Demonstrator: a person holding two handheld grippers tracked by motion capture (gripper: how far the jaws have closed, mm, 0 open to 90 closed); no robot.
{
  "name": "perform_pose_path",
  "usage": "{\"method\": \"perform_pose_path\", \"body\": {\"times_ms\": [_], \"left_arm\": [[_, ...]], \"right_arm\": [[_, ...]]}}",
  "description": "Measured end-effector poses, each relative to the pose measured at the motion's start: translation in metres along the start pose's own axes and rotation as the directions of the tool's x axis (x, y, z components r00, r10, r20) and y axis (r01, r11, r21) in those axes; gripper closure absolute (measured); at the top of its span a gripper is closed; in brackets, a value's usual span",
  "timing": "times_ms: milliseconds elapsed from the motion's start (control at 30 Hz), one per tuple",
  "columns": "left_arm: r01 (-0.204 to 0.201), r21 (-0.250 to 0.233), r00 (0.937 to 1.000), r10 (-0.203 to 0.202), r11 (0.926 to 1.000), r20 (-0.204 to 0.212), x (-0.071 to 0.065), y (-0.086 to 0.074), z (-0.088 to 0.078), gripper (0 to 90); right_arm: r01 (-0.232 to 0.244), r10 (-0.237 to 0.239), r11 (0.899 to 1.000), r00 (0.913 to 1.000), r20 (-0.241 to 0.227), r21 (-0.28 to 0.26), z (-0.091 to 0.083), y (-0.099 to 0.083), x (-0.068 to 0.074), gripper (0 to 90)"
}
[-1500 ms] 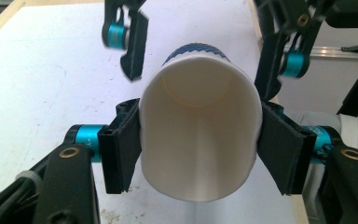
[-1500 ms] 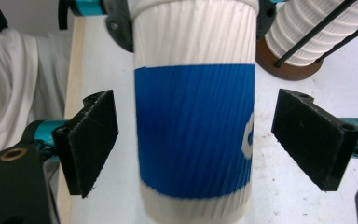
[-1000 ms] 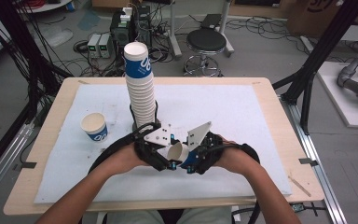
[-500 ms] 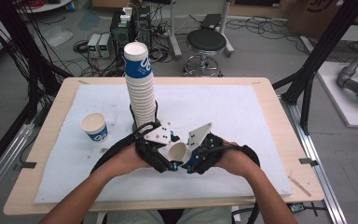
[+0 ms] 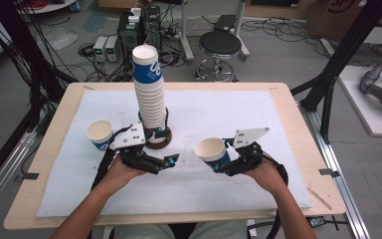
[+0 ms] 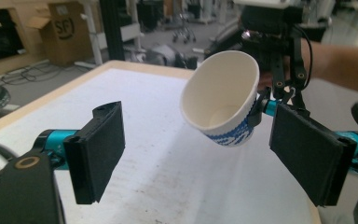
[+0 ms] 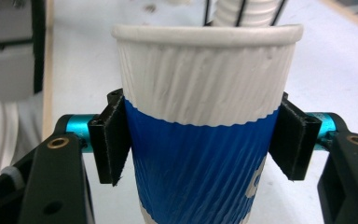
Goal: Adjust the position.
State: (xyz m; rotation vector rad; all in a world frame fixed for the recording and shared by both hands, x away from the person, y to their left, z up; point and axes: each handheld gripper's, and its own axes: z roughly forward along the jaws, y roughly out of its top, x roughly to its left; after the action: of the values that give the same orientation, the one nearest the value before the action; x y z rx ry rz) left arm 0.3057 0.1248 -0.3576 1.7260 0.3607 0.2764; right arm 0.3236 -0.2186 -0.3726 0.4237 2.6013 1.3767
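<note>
Looking down from the high view, I see my right gripper (image 5: 218,166) pinching the blue-and-white ribbed paper cup (image 5: 212,154) at centre frame, right of the tall cup stack (image 5: 148,94). My left gripper (image 5: 171,160) has just been opening, empty, at centre left. In the left gripper view, the cup (image 6: 223,100) hangs upper right, mouth tilted toward me. In the right gripper view, the pads (image 7: 113,142) clamp its upright sides (image 7: 200,135).
</note>
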Motion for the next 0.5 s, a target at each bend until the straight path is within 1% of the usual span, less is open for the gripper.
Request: {"method": "perform_pose_path", "body": {"times_ms": [100, 200, 300, 333, 367, 400, 467, 500], "left_arm": [[0.011, -0.034, 0.9995, -0.012, 0.9994, -0.029, 0.004, -0.005, -0.007, 17.8], [0.018, -0.062, 0.9981, -0.022, 0.9979, -0.057, 0.006, -0.011, -0.013, 17.7], [0.021, -0.086, 0.9963, -0.028, 0.9961, -0.081, 0.007, -0.017, -0.017, 17.7], [0.021, -0.090, 0.9958, -0.029, 0.9958, -0.087, 0.007, -0.019, -0.018, 17.7], [0.023, -0.094, 0.9951, -0.032, 0.9953, -0.094, 0.008, -0.021, -0.019, 17.8], [0.027, -0.100, 0.9942, -0.037, 0.9947, -0.101, 0.008, -0.023, -0.020, 17.8], [0.033, -0.106, 0.9921, -0.045, 0.9938, -0.117, 0.010, -0.027, -0.023, 17.7], [0.036, -0.108, 0.9917, -0.049, 0.9935, -0.119, 0.010, -0.029, -0.023, 17.7]], "right_arm": [[-0.026, 0.028, 0.998, 0.9992, 0.029, -0.053, -0.006, -0.007, -0.004, 31.3], [-0.047, 0.054, 0.994, 0.9965, 0.064, -0.102, -0.012, -0.014, -0.008, 31.1], [-0.066, 0.080, 0.987, 0.9926, 0.091, -0.145, -0.017, -0.020, -0.011, 31.0], [-0.085, 0.098, 0.985, 0.9915, 0.085, -0.151, -0.019, -0.021, -0.011, 31.0], [-0.072, 0.094, 0.982, 0.9877, 0.125, -0.173, -0.021, -0.023, -0.013, 31.0], [-0.085, 0.107, 0.979, 0.9878, 0.113, -0.185, -0.022, -0.024, -0.013, 31.0], [-0.089, 0.119, 0.973, 0.9835, 0.136, -0.211, -0.026, -0.027, -0.015, 31.0], [-0.092, 0.126, 0.971, 0.9817, 0.143, -0.223, -0.027, -0.029, -0.016, 31.0]]}}
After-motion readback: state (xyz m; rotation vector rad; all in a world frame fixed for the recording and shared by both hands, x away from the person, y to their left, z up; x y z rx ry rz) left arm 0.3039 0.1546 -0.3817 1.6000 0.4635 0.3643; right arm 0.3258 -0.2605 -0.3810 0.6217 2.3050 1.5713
